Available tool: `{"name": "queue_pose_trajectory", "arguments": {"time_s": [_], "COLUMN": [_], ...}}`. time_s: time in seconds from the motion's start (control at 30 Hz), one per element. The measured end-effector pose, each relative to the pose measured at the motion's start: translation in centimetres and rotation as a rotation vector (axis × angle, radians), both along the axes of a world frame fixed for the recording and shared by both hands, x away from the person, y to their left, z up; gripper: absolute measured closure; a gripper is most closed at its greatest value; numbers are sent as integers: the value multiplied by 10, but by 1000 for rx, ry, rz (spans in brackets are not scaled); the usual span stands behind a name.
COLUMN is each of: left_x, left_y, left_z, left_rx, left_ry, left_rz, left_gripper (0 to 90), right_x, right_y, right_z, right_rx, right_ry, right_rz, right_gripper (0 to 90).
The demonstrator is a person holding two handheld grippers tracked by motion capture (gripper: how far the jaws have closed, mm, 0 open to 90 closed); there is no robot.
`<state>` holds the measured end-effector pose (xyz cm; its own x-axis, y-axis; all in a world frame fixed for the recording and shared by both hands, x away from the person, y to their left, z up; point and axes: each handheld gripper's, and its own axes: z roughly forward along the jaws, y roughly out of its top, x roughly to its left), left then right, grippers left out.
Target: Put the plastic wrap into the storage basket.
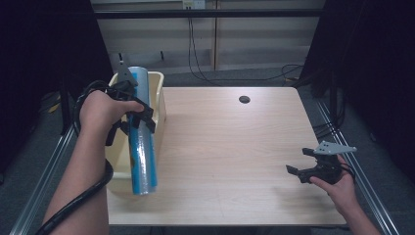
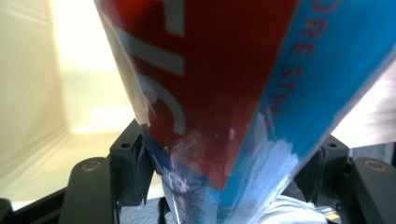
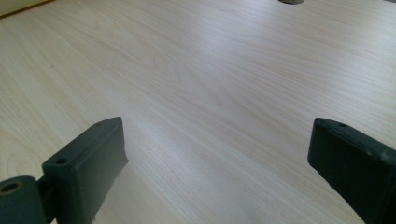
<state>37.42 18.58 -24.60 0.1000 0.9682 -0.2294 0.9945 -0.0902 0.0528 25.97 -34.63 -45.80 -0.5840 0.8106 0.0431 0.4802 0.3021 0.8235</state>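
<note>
Left gripper clamped tight on blue foil-wrapped roll, approx mid-length; roll held tilted over cream bin at table's left edge, lower end past bin's near side, red & blue print seen close-up btwn pads in left gripper view. Right gripper low over table's right side, jaws wide apart w/ nothing btwn, well apart from roll.

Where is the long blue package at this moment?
In the high view, the long blue package is at the table's left edge, held by the left gripper over the cream bin, its lower end nearest the person.
</note>
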Motion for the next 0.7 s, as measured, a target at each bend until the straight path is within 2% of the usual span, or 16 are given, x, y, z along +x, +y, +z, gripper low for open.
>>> {"name": "queue_pose_trajectory", "arguments": {"time_s": [0.03, 0.13, 0.23, 0.27, 0.4, 0.6, 0.7], "left_x": [1, 5, 7, 9, 12, 15, 16], "left_y": [5, 11, 13, 14, 17, 14, 13], "left_z": [-5, -15, -23, -29, -47, -55, -58], "left_rx": [12, -2, 5, 13, 23, 27, 34], "left_ry": [8, 27, 18, 12, 29, 40, 36], "left_rz": [18, 46, 45, 47, 62, 70, 56], "left_gripper": [320, 320, 319, 319, 319, 319, 319], "right_x": [0, 1, 1, 1, 1, 2, 1], "right_y": [1, 1, 1, 1, 2, 1, 2], "right_z": [0, 0, -1, -1, -2, -3, -3], "right_rx": [2, 2, 1, 0, -3, -1, -1], "right_ry": [3, -2, 3, 4, 7, 15, 15], "right_rz": [-2, -2, -2, 2, 6, 2, 5], "right_gripper": [42, 42, 41, 42, 42, 42, 42]}}
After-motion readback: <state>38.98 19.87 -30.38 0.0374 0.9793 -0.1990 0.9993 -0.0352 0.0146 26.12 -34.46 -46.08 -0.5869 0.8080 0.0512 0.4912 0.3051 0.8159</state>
